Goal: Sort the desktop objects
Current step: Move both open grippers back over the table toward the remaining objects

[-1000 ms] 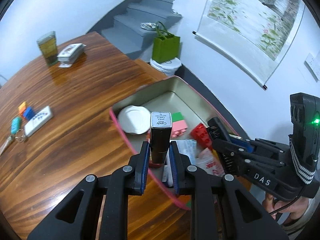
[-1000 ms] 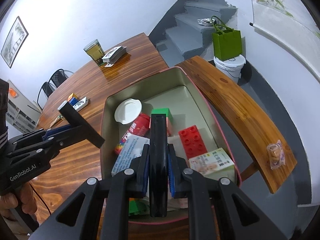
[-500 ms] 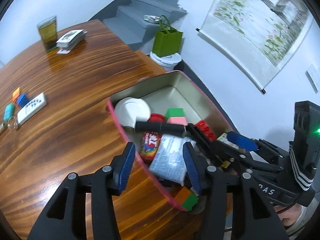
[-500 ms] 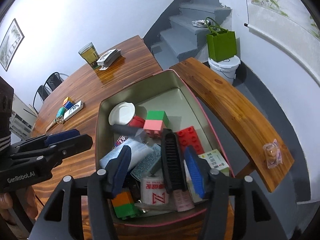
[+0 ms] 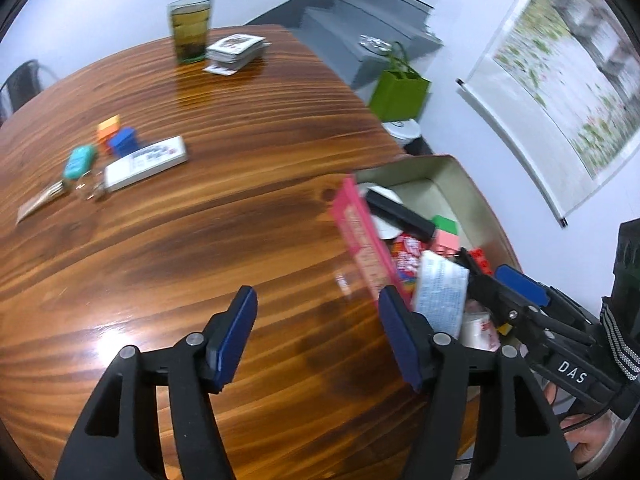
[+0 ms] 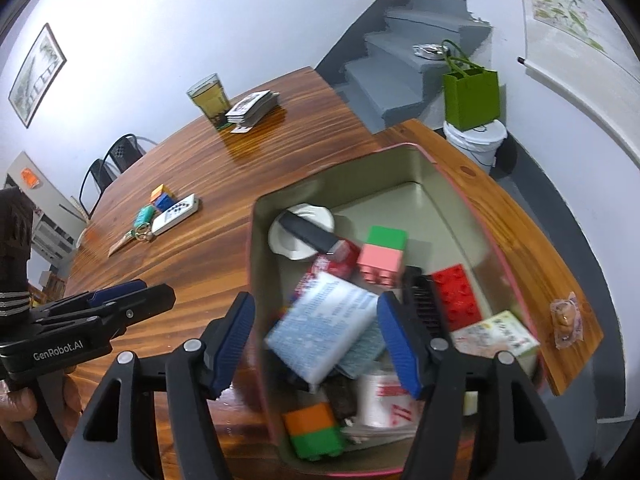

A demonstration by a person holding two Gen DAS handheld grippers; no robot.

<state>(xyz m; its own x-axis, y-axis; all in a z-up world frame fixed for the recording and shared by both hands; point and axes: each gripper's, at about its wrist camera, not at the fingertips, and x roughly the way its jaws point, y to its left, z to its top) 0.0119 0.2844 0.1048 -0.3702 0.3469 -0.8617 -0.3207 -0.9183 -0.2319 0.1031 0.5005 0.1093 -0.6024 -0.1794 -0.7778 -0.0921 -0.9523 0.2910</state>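
Note:
A pink-rimmed tin (image 6: pixel 420 168) at the table's right edge holds several bricks, packets and a white lid. A black tube (image 6: pixel 308 232) lies across that lid, and a black comb (image 6: pixel 420 304) rests beside the red brick. My right gripper (image 6: pixel 316 312) hovers over the tin's left wall, its jaws opening with nothing pressed between them. My left gripper (image 5: pixel 318 308) is over bare wood left of the tin (image 5: pixel 360 232), its jaws also opening and empty. A white remote (image 5: pixel 146 162), a blue brick (image 5: pixel 124 140) and a teal key fob (image 5: pixel 80 160) lie on the table.
A glass of tea (image 5: pixel 190 28) and a card deck (image 5: pixel 236 48) stand at the table's far end. A wooden bench (image 6: pixel 500 216) with a snack packet (image 6: pixel 564 316) runs to the right of the tin. Beyond it are a green bag (image 6: pixel 472 96) and stairs.
Both grippers went from shut to open. The left let go of the black tube and the right let go of the comb, both into the tin. The left gripper then swung left over the table.

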